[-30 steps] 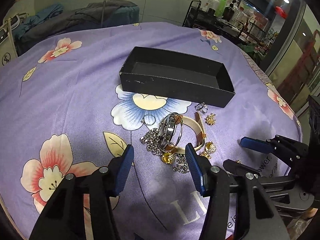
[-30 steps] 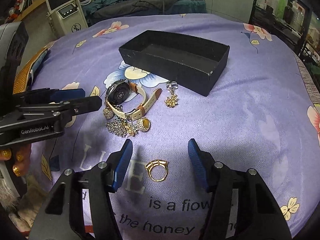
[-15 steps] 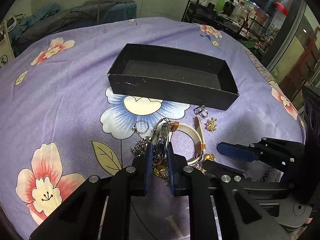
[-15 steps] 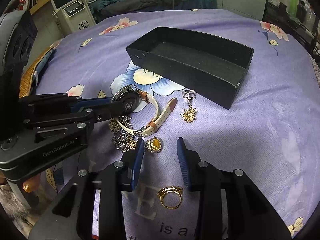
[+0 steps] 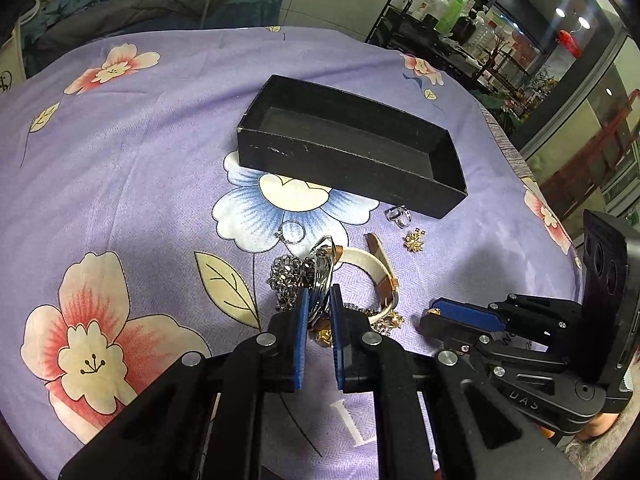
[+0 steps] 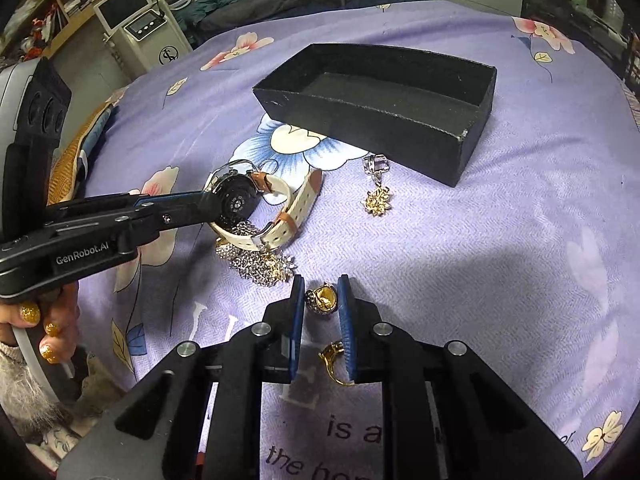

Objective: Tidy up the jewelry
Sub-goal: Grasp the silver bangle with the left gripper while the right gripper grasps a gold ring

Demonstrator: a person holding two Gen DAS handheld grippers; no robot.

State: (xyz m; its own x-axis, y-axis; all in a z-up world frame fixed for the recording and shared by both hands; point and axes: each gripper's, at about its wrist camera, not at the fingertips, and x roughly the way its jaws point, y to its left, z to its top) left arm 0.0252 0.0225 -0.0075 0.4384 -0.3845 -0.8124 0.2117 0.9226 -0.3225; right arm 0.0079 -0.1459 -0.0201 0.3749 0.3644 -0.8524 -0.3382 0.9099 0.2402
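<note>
A black open box (image 5: 352,156) (image 6: 384,100) stands on the purple floral cloth. My left gripper (image 5: 319,300) is shut on the case of a watch (image 5: 322,268) (image 6: 236,200) with a cream and tan strap (image 6: 298,210), lifting it on edge over a silver chain pile (image 6: 258,264). My right gripper (image 6: 320,300) is shut on a gold stone ring (image 6: 323,298) on the cloth. A gold band ring (image 6: 334,358) lies between its fingers, nearer the camera.
A silver ring (image 6: 374,165) and gold flower charm (image 6: 378,200) lie by the box's near wall. A thin silver ring (image 5: 291,232) lies left of the watch. A white machine (image 6: 140,28) and shelves (image 5: 440,32) stand beyond the table.
Both grippers went from wide open to shut: the left closed on the watch case and tipped it up, the right moved forward past the gold band and closed on the stone ring.
</note>
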